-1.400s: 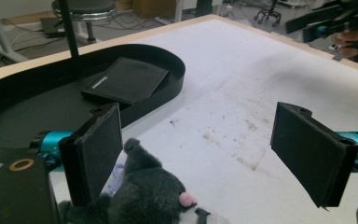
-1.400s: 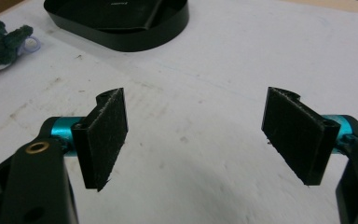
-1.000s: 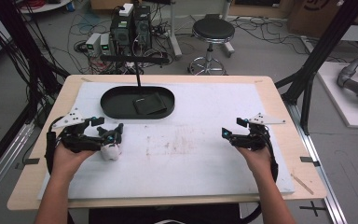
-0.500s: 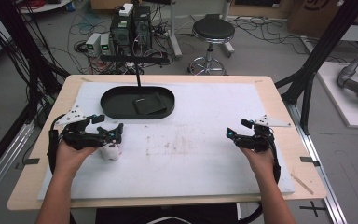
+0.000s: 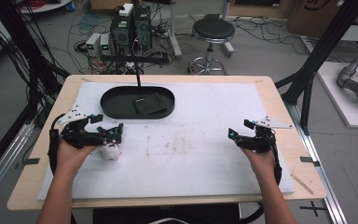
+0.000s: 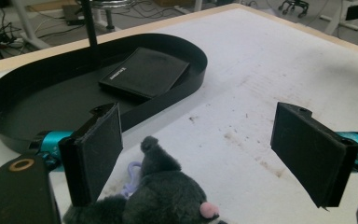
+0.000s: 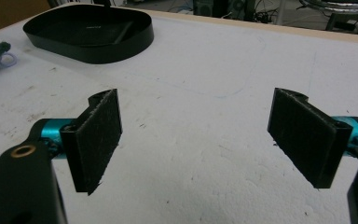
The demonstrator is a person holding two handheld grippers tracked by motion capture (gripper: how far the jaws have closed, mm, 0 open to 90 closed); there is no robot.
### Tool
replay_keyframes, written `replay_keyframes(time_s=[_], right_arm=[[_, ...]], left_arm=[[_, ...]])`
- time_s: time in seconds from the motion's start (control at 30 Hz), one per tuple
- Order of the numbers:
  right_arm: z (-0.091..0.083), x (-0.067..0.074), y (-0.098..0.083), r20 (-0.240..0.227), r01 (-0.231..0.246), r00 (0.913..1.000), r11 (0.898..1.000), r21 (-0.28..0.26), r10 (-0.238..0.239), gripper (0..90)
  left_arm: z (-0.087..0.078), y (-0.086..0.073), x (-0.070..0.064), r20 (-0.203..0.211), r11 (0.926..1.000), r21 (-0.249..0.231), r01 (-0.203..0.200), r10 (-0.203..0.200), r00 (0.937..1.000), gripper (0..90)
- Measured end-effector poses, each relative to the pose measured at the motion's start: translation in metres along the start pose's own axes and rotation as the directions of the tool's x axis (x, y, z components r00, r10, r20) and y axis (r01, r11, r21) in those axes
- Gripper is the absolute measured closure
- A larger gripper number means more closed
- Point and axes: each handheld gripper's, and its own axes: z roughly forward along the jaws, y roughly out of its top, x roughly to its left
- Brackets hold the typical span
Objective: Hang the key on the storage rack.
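On the white mat covering the wooden table, my left gripper holds its two black padded jaws spread wide, with a grey plush mouse lying between them, closer to the left-hand pad and not clamped by either. Its pink nose and a pale lilac clip loop at its back are visible in the left gripper view; in the high view the toy reads as a whitish lump just below the gripper's tips. Beyond it sits a black oval tray, and inside lies a flat black wallet bearing a small pale printed word near one edge, too fine for me to read. A thin black post rises at the tray's far side. My right gripper hovers over a bare, lightly stained patch of mat, well apart from the toy, jaws likewise spread wide and empty. In the high view my right hand sits near the table's right edge.
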Motion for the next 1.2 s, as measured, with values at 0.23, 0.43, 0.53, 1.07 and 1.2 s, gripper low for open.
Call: replay_keyframes(time_s=[0.23, 0.43, 0.53, 1.07, 1.2], right_arm=[[0.009, 0.005, 0.002, -0.017, 0.014, 0.9998, 1.0, 0.001, -0.013, 18.1], [0.012, 0.007, 0.002, -0.02, 0.025, 0.9995, 1.0, 0.014, -0.025, 18.1], [0.012, 0.006, 0.002, -0.014, 0.025, 0.9996, 0.999, 0.02, -0.025, 18.1], [0.016, 0.007, 0.001, -0.005, 0.037, 0.9993, 0.998, 0.051, -0.036, 18.1], [0.017, 0.008, 0.0, -0.006, 0.039, 0.9992, 0.998, 0.059, -0.039, 18.1]], left_arm=[[-0.002, -0.007, -0.001, -0.037, 0.9993, 0.035, 0.016, -0.014, 0.9992, 16.7], [0.006, -0.014, 0.0, -0.097, 0.9938, 0.091, 0.064, -0.055, 0.9938, 16.7], [0.013, -0.019, -0.002, -0.157, 0.9859, 0.143, 0.086, -0.063, 0.9856, 16.3], [0.045, -0.037, -0.011, -0.323, 0.9193, 0.359, 0.163, -0.041, 0.9456, 14.5], [0.045, -0.041, -0.007, -0.326, 0.9139, 0.358, 0.191, -0.07, 0.9428, 16.2]])
